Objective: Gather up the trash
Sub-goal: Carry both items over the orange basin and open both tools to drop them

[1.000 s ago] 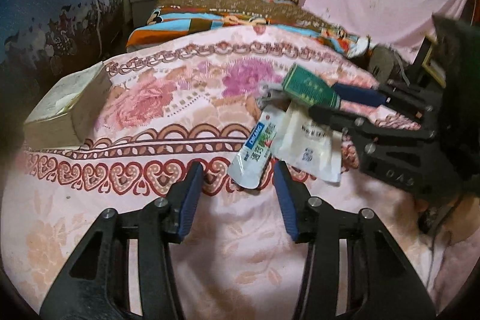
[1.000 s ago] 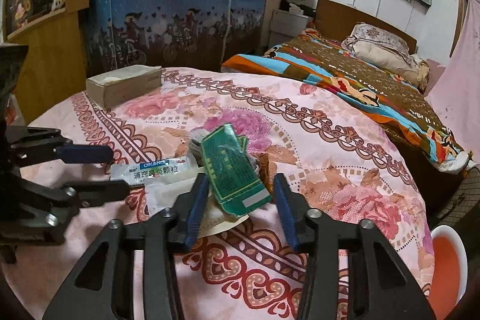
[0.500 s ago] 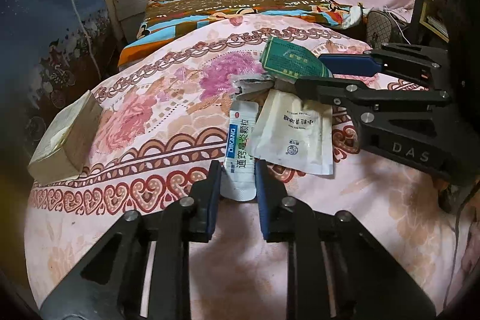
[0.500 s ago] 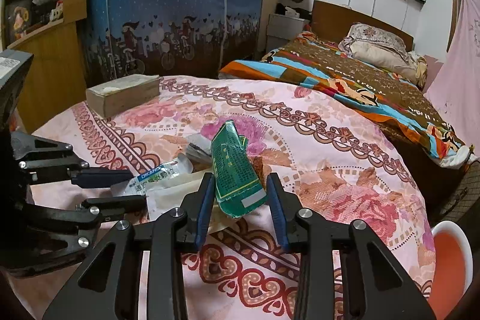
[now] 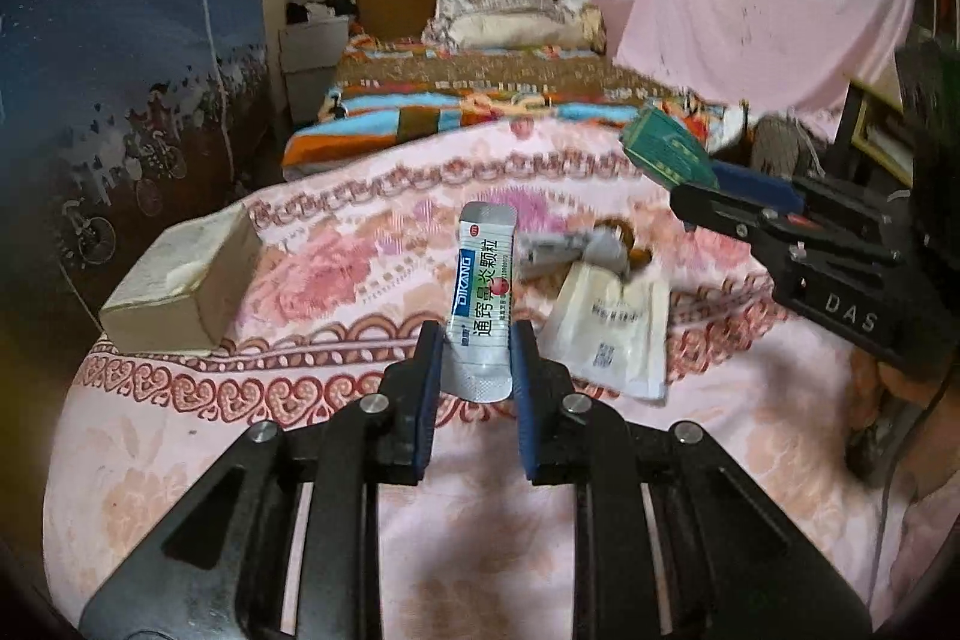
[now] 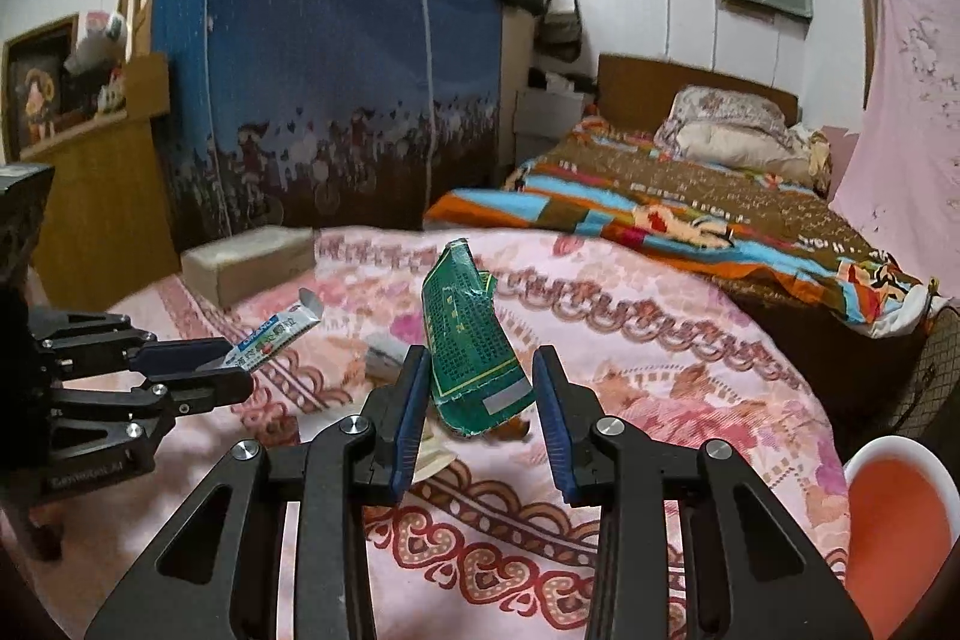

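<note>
My left gripper (image 5: pixel 477 364) is shut on a white and blue sachet (image 5: pixel 483 292) and holds it raised above the pink floral bedspread (image 5: pixel 336 274). The sachet also shows in the right wrist view (image 6: pixel 273 334). My right gripper (image 6: pixel 480 400) is shut on a crumpled green packet (image 6: pixel 471 346), lifted off the bed; the packet also shows in the left wrist view (image 5: pixel 666 154). A white pouch (image 5: pixel 612 328) and a grey crumpled wrapper (image 5: pixel 564 247) lie on the bedspread beyond my left gripper.
A beige tissue pack (image 5: pixel 180 280) lies at the bed's left edge. An orange bin with a white rim (image 6: pixel 894 526) stands low at the right of the bed. A second bed with a striped blanket (image 6: pixel 690 214) is behind.
Both grippers have closed on their items and lifted them off the bedspread: the left with the sachet, the right with the green packet.
</note>
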`<state>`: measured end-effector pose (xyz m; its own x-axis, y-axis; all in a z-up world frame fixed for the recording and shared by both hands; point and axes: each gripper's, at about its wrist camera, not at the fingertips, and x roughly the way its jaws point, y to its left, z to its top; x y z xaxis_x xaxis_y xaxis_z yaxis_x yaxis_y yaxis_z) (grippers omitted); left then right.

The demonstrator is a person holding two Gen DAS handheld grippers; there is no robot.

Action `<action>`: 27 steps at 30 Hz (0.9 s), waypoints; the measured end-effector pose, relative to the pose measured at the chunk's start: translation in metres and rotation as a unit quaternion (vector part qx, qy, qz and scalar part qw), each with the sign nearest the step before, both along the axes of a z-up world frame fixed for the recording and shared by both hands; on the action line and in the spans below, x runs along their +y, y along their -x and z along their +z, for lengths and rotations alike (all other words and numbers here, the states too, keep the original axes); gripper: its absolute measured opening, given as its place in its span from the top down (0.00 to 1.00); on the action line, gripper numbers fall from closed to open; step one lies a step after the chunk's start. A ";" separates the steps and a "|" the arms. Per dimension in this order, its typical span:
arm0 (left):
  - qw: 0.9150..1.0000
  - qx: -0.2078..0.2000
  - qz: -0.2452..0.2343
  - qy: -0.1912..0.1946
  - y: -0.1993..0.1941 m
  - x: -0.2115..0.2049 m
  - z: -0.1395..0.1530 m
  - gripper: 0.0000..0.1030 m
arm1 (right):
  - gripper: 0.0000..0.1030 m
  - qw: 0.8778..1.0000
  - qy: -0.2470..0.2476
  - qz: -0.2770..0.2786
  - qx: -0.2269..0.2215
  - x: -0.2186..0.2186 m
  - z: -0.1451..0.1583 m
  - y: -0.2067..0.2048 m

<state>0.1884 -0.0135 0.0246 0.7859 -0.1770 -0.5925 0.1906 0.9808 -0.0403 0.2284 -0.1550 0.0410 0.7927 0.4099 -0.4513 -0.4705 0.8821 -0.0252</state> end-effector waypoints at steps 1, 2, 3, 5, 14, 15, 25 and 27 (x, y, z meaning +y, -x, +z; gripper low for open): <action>1.000 -0.009 0.001 0.007 0.002 0.000 0.003 0.94 | 0.68 1.000 -0.006 -0.002 -0.007 -0.002 0.002 0.002; 1.000 -0.017 0.001 0.015 0.004 0.000 0.006 0.94 | 0.68 1.000 -0.012 -0.003 -0.015 -0.005 0.003 0.005; 0.999 -0.025 0.002 0.022 0.005 0.000 0.009 0.94 | 0.68 1.000 -0.017 -0.006 -0.024 -0.007 0.005 0.007; 0.999 -0.039 0.003 0.035 0.007 -0.002 0.015 0.94 | 0.68 0.999 -0.029 -0.013 -0.042 -0.012 0.009 0.013; 0.992 -0.101 -0.006 0.075 0.014 -0.023 0.038 0.94 | 0.68 0.988 -0.106 -0.035 -0.110 -0.047 0.022 0.036; 0.991 -0.109 -0.008 0.074 0.015 -0.026 0.040 0.94 | 0.68 0.986 -0.114 -0.035 -0.116 -0.050 0.023 0.038; 0.981 -0.177 -0.054 0.063 0.025 -0.073 0.062 0.93 | 0.68 0.971 -0.134 -0.077 -0.182 -0.086 0.037 0.059; 0.979 -0.185 -0.067 0.058 0.026 -0.085 0.065 0.93 | 0.68 0.969 -0.136 -0.090 -0.188 -0.095 0.039 0.061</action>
<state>0.1624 -0.0982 0.0896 0.9081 -0.3427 -0.2408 0.3402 0.9389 -0.0533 0.1675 -0.2499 0.0796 0.9498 0.3126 -0.0119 -0.3107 0.9471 0.0803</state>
